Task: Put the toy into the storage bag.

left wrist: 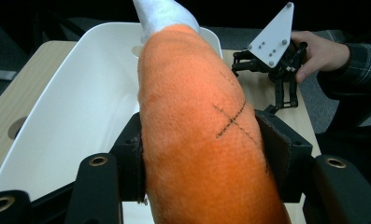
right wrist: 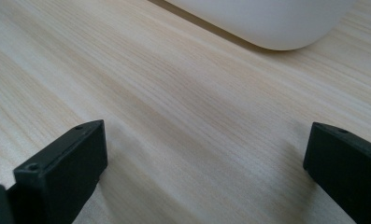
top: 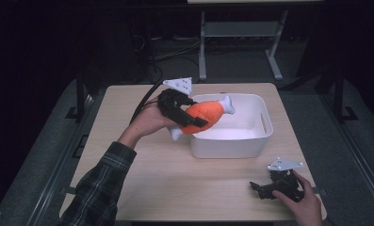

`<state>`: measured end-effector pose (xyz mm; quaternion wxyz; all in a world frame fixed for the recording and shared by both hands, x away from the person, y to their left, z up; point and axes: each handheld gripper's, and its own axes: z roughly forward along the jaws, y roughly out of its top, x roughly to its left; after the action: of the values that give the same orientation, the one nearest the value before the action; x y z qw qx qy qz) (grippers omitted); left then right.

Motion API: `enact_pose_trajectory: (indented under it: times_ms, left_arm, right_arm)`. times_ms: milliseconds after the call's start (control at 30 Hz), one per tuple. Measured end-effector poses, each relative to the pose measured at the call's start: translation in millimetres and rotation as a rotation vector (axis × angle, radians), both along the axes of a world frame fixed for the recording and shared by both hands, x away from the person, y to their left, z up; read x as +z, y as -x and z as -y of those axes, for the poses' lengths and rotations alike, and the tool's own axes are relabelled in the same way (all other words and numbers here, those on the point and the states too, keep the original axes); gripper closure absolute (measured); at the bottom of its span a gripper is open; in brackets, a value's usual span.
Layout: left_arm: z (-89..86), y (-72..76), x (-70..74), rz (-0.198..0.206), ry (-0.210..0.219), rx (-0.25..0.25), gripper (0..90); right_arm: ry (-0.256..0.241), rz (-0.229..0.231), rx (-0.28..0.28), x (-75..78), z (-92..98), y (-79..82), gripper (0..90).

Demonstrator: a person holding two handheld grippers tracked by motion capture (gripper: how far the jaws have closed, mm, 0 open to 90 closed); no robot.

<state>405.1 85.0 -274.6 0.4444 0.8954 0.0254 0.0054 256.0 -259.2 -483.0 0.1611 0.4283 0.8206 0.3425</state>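
An orange plush drumstick (top: 204, 114) with white bone ends is held in the air over the left rim of a white plastic bin (top: 250, 141). My left gripper (top: 187, 114) is shut on its orange body. In the left gripper view the plush drumstick (left wrist: 202, 135) is squeezed between both black jaws, its white tip pointing into the bin (left wrist: 71, 107). My right gripper (top: 260, 188) rests low on the table at the front right, open, with bare wood between its jaws. In the right gripper view the bin's rounded corner (right wrist: 276, 23) lies ahead of the right gripper (right wrist: 204, 154).
The light wood table (top: 151, 188) has open room on its left and front. The bin stands right of centre and reaches near the far edge. Beyond the table are a dark floor, cables and a white table frame (top: 203, 52).
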Motion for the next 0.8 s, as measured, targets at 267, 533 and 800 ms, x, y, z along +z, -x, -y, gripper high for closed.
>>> enact_pose_trajectory:
  times_ms: [267, 533, 800]
  left_arm:
    - [14.3, -13.0, -7.5, -0.017, 0.012, -0.024, 41.6]
    - [35.4, -22.6, -10.5, -0.015, -0.006, -0.068, 41.5]
    - [61.4, -27.7, -13.8, -0.023, -0.022, -0.127, 41.3]
  right_arm:
    - [-0.001, -0.004, -0.003, 0.1, -0.2, 0.3, 0.0]
    - [-0.001, -0.004, -0.003, 0.1, -0.2, 0.3, 0.0]
    - [-0.001, -0.004, -0.003, 0.1, -0.2, 0.3, 0.0]
